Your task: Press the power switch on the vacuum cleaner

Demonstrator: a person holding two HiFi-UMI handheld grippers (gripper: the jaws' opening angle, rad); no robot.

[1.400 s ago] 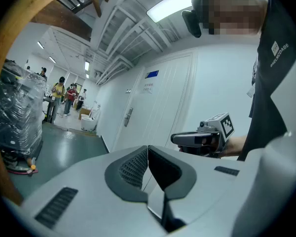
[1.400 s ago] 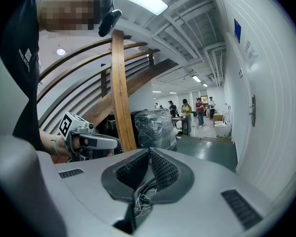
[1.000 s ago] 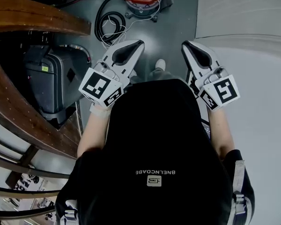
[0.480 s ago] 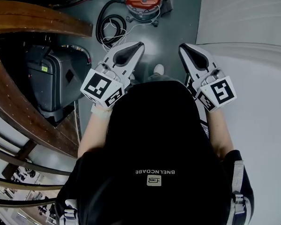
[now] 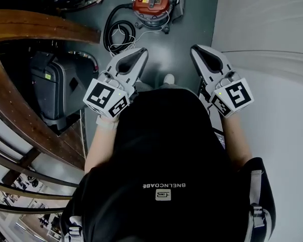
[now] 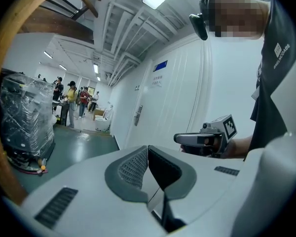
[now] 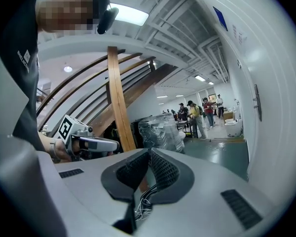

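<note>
The person is standing on a dark floor [image 5: 189, 29] and holding both grippers out in front of the body, side by side and apart from each other; the left gripper [image 5: 142, 53] is pointing forward with its jaws clenched, the ribbed pads meeting at the tips with nothing between them; the right gripper [image 5: 196, 50] is pointing the same way, its jaws likewise pressed together and grasping nothing; each gripper is showing in the other's view, held level in a hand.

The vacuum cleaner [image 5: 152, 3], red-bodied, is sitting on the floor ahead of both grippers and well apart from them; its power switch is too small to make out; a black hose [image 5: 115, 32] is lying coiled just beside it, on the left gripper's side. A curved wooden rail [image 5: 40, 26] is running along the left, with a dark wrapped machine [image 5: 55, 84] standing beneath it; a white wall [image 5: 272, 24] is lining the right side.
</note>
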